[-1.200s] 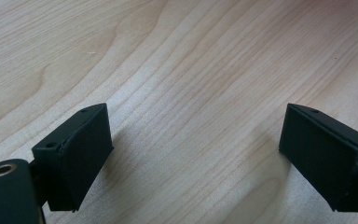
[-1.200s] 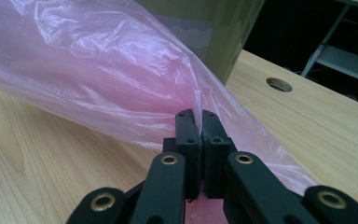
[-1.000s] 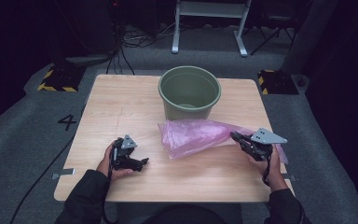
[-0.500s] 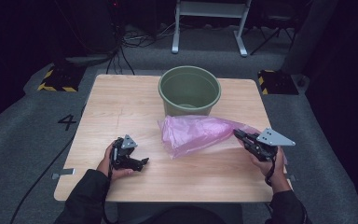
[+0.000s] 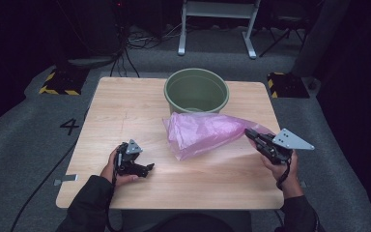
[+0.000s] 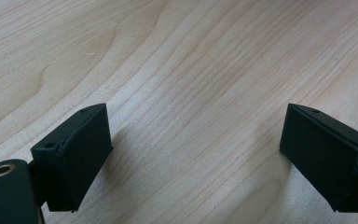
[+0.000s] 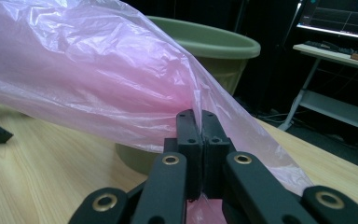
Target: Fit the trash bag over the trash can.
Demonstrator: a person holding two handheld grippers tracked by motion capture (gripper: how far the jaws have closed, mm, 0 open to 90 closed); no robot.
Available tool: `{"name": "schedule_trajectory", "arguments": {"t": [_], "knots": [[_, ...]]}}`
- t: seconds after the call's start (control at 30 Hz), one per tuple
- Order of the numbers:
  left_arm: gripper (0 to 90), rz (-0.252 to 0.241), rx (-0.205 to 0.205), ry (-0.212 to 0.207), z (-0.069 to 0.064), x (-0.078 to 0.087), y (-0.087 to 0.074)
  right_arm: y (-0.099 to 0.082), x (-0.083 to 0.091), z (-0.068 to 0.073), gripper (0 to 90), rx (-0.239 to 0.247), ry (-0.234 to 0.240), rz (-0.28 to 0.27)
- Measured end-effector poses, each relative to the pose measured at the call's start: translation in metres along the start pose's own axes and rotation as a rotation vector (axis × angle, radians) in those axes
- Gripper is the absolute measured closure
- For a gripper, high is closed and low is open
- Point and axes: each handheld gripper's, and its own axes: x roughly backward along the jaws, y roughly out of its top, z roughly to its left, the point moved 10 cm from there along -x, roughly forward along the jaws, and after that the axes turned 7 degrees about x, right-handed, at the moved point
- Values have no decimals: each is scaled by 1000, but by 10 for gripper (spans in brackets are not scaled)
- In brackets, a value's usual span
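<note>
While the left gripper (image 5: 134, 164) sat idle near the front-left of the counter (image 5: 125, 111), as it had a second earlier, the right gripper (image 5: 252, 136) had risen a little off the wood, taking one end of the pink plastic bag (image 5: 207, 133) up with it. In the right gripper view its 2 jaws stood pressed together with a pinch of the thin film caught between them, the bag (image 7: 98, 84) stretching away from the pinch toward the green bucket (image 7: 214, 51). In the high view the far end of the bag lay on the counter just in front of the bucket (image 5: 196, 92), so only the gripped end had left the surface and the film hung in a shallow slope. The left gripper's jaws stood wide apart over bare wood with nothing between them, the left gripper (image 6: 191, 154) well apart from the bag. That small lift suggested the grasp had taken and the bag would come away cleanly; the likely next stage was to carry it toward the bucket, perhaps with the free gripper helping to open or steady the loose end. Thin film could slip from so small a pinch, so a slow rise seemed wise.
</note>
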Motion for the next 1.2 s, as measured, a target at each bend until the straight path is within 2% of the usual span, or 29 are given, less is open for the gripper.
{"name": "schedule_trajectory", "arguments": {"t": [0.3,0.5,0.77,1.03,1.07,1.13,1.2], "knots": [[88,0,2,-3,0,0,0,14,-5,-5,894,15,-22,-14],[87,0,3,-3,0,0,0,28,-11,-14,895,31,-49,-19],[88,7,-5,-3,0,-1,1,35,-21,-25,895,15,-69,-22],[89,27,-12,-9,0,-1,2,33,-35,-36,896,-1,-106,1],[96,33,-15,-6,-1,0,2,33,-36,-38,896,-5,-114,4],[224,13,-70,25,-4,3,6,33,-39,-42,896,-16,-123,8],[189,3,-73,13,-8,3,8,33,-42,-45,896,-17,-132,14]]}}
